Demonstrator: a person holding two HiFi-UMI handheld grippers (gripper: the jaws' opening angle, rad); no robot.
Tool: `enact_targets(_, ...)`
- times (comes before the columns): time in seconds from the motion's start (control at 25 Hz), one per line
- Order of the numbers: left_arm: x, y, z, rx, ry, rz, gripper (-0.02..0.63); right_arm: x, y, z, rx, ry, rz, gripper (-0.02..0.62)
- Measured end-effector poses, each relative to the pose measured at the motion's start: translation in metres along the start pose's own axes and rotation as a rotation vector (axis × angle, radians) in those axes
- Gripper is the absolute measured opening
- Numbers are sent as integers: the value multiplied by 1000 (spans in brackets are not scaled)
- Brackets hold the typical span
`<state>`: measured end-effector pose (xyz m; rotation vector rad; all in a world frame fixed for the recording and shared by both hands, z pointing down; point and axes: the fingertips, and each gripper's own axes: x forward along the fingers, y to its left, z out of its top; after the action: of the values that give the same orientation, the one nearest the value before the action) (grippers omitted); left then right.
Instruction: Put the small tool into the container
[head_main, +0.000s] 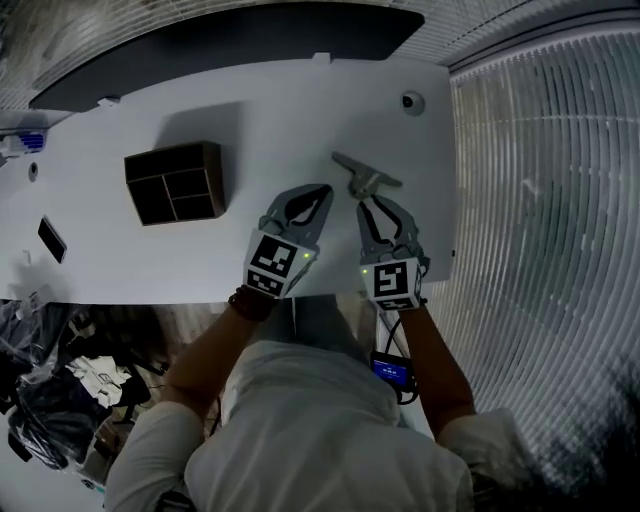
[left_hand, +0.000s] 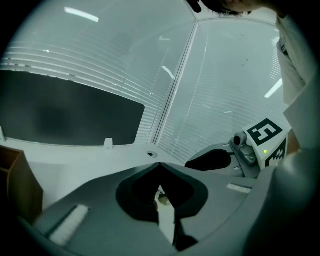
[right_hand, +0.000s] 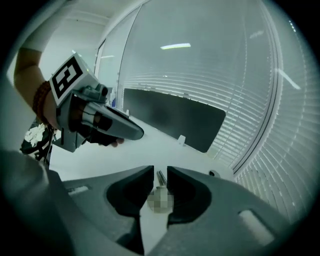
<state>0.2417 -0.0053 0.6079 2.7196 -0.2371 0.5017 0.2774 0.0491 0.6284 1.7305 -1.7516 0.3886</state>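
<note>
The small tool, a grey T-shaped metal piece, lies on the white table right of the middle. My right gripper stands just behind it with jaws apart. In the right gripper view the tool's shaft shows in the gap at the tips of my right gripper, untouched by either pad. My left gripper hovers close beside it on the left, tips together and empty. The container, a dark brown box with compartments, sits further left; its edge shows in the left gripper view.
A small black flat object lies near the table's left front. A round fitting sits at the far right corner. A dark panel runs behind the table. Ribbed blinds fill the right side. Clutter lies low on the left.
</note>
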Motion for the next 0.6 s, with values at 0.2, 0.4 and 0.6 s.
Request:
enact_targets(0.2, 14, 0, -22, -3, 35, -10, 3, 15, 3, -32, -69, 76, 20, 81)
enact_targets(0.4, 23, 5, -41, -13, 64, -1, 3, 28, 7, -52, -172, 118, 29, 91)
enact_targets(0.6, 31, 11, -60, -18, 95, 5, 3, 43, 9, -66, -271, 139, 21, 100)
